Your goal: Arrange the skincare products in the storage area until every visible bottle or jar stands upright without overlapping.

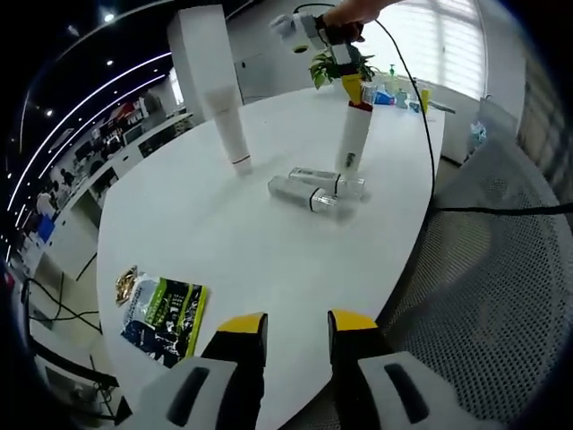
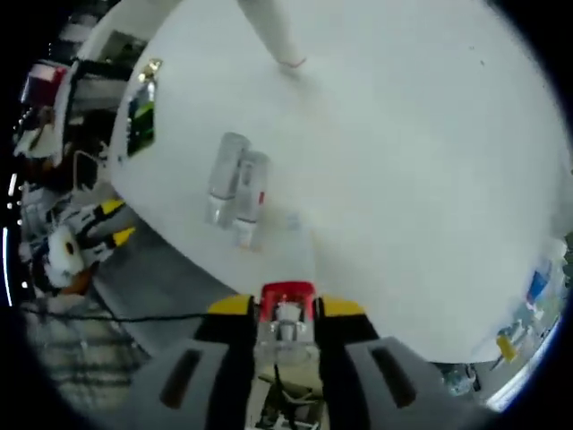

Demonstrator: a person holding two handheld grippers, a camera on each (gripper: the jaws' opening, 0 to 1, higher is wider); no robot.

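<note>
- White bottle (image 1: 354, 136) with red cap stands near the table (image 1: 269, 260) middle, clamped at the cap by the right gripper (image 2: 286, 315).
- 2 clear bottles (image 1: 315, 188) lie just beside it, touching each other.
- Left gripper (image 1: 297, 333) hangs open and empty at the table edge.
- Set the base flat before release, clear of both lying bottles.
- Tall tube (image 1: 224, 98) stands upright farther back.

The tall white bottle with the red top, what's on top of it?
The right hand-held gripper is shut on the tall white bottle's red cap. A person's hand holds it from above. The jaws cover the cap's sides.
</note>
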